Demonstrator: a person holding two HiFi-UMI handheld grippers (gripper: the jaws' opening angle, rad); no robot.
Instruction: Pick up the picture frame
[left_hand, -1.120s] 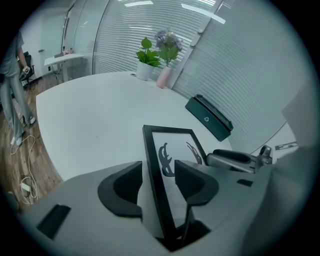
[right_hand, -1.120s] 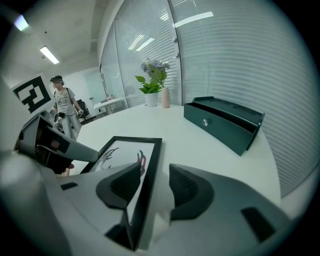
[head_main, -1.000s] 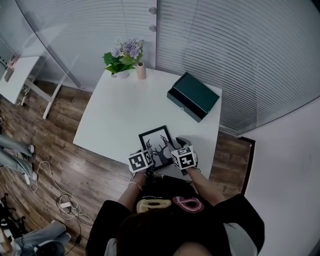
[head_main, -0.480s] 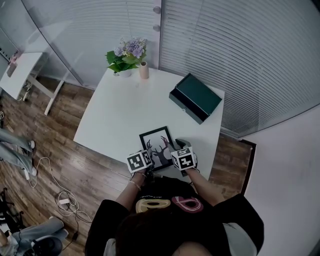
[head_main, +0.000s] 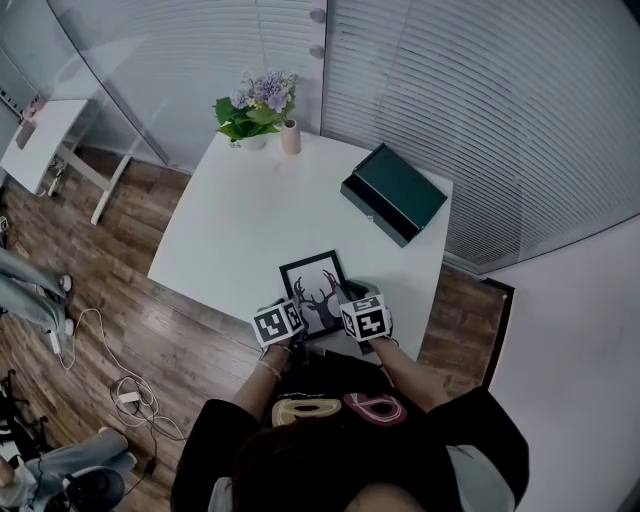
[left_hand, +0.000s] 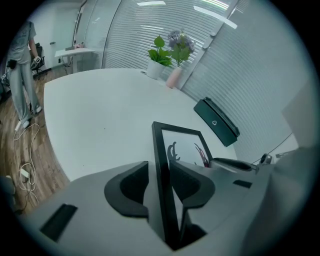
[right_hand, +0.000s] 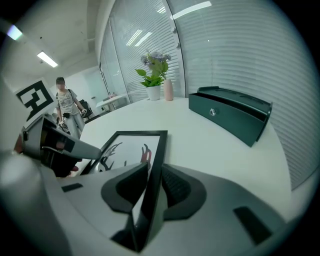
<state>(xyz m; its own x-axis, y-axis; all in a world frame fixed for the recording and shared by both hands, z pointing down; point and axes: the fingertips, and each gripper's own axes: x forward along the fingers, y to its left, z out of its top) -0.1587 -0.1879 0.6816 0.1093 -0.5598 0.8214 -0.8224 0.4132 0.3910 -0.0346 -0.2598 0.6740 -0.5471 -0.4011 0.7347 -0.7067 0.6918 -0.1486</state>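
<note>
The picture frame (head_main: 315, 285), black-edged with a deer print, lies near the front edge of the white table (head_main: 240, 230). My left gripper (head_main: 297, 308) is at its near left side and my right gripper (head_main: 346, 302) at its near right side. In the left gripper view the frame (left_hand: 182, 145) has its left bar between the jaws of the left gripper (left_hand: 162, 182). In the right gripper view the frame (right_hand: 132, 145) has its right bar inside the right gripper (right_hand: 152, 185). Both pairs of jaws have just been closing, and their pads sit against the bars.
A dark green box (head_main: 395, 192) lies at the table's far right. A potted plant (head_main: 252, 108) and a pink vase (head_main: 291, 137) stand at the far edge. Cables (head_main: 130, 400) lie on the wooden floor to the left, where a person (left_hand: 22, 65) stands.
Both grippers stay at the frame's near end and the frame lies where it was. Only the view has shifted slightly.
</note>
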